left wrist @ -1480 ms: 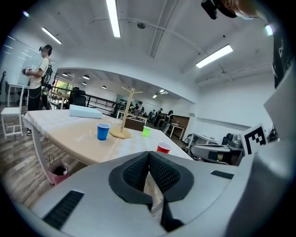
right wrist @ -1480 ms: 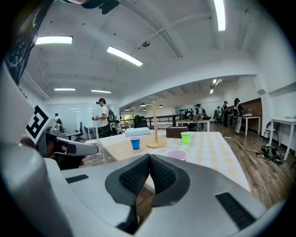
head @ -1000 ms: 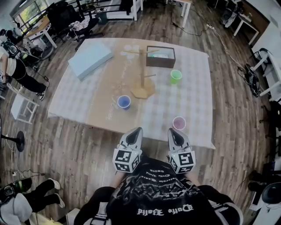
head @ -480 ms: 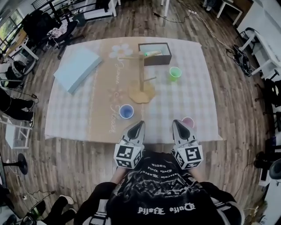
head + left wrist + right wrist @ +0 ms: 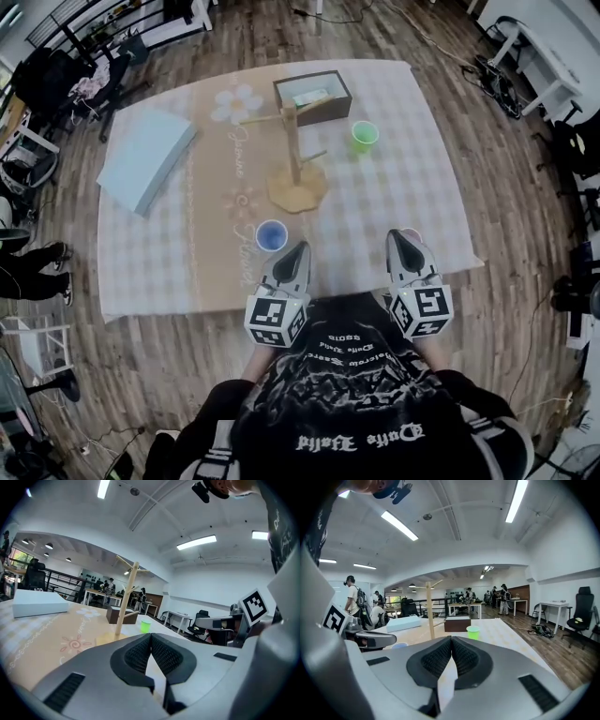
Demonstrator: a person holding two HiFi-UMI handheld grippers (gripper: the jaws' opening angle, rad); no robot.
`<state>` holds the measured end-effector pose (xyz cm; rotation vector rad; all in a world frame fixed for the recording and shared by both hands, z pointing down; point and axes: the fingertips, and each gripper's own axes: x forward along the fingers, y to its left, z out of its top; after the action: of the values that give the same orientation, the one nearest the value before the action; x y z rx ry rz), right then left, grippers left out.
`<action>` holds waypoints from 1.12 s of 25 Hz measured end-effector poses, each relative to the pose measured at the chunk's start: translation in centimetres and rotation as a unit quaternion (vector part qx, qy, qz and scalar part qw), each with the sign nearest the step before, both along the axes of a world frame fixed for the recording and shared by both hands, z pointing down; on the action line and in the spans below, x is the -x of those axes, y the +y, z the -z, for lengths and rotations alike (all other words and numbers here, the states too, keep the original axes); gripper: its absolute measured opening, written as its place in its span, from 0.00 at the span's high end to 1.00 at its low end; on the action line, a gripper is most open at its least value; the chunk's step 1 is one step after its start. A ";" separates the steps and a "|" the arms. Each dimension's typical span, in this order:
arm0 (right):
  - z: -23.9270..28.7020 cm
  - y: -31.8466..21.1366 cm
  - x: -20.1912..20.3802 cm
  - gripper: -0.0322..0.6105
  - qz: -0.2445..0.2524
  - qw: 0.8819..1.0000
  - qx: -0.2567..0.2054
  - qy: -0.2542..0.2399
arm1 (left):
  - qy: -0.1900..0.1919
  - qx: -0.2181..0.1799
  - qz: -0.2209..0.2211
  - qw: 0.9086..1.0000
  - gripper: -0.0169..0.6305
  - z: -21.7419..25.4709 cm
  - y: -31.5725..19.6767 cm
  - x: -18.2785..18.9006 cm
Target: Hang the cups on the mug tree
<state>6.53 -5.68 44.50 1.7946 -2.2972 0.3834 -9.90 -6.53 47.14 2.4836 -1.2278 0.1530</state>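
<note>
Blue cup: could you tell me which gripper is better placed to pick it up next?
Left, probably. The left gripper has its tip right beside the blue cup, while the right gripper sits farther off to the cup's right. Both are shut and empty.

Overhead, two low; mug tree [image 5: 294,155] shared

Mug tree [image 5: 293,159]: pale bare wood, matt, smooth dowels on a flat base. Table cover [image 5: 412,178]: checked cloth, matt, with a tan printed runner [image 5: 217,197] down the middle. Green cup [image 5: 364,137] and blue cup [image 5: 272,234]: plastic, slight sheen. Box [image 5: 323,112]: dark brown, wood-look, matt. Slab [image 5: 145,159], upper left: pale blue, matt, smooth. Floor [image 5: 506,216]: wood planks, faint sheen. Left gripper [image 5: 151,637] and right gripper [image 5: 452,639]: grey matt plastic shells, with black, finely ribbed pads [image 5: 136,656].
</note>
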 end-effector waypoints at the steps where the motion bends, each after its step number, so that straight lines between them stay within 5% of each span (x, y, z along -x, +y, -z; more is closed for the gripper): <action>1: -0.2 -0.2 -1.0 0.93 -0.017 1.000 0.004 0.000 | 0.000 0.001 -0.002 1.000 0.94 -0.1 0.0 -0.1; 5: -1.3 -0.4 -5.2 0.87 -0.073 0.997 0.024 -0.018 | 0.000 0.014 0.005 1.000 0.94 -1.0 -0.3 -0.2; 11: -4.0 0.1 -9.1 0.72 -0.089 0.992 0.076 -0.046 | -0.013 0.020 0.024 0.999 0.94 -1.5 -1.3 -0.6; 16: -8.2 0.3 -11.8 0.65 -0.092 0.982 0.161 -0.020 | -0.019 0.026 0.021 0.999 0.94 -1.9 -2.1 -2.5; 23: -11.9 0.4 -13.1 0.63 -0.093 0.968 0.224 -0.063 | -0.048 0.036 -0.012 0.998 0.94 -2.3 -2.1 -5.3; 28: -12.4 -0.2 -13.5 0.69 -0.088 0.968 0.228 -0.056 | -0.073 0.058 -0.008 0.996 0.94 -3.7 -2.4 -5.6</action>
<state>20.01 -5.91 56.92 1.7675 -1.9068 0.9777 -4.34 -8.94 50.87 2.4176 -1.2183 0.4044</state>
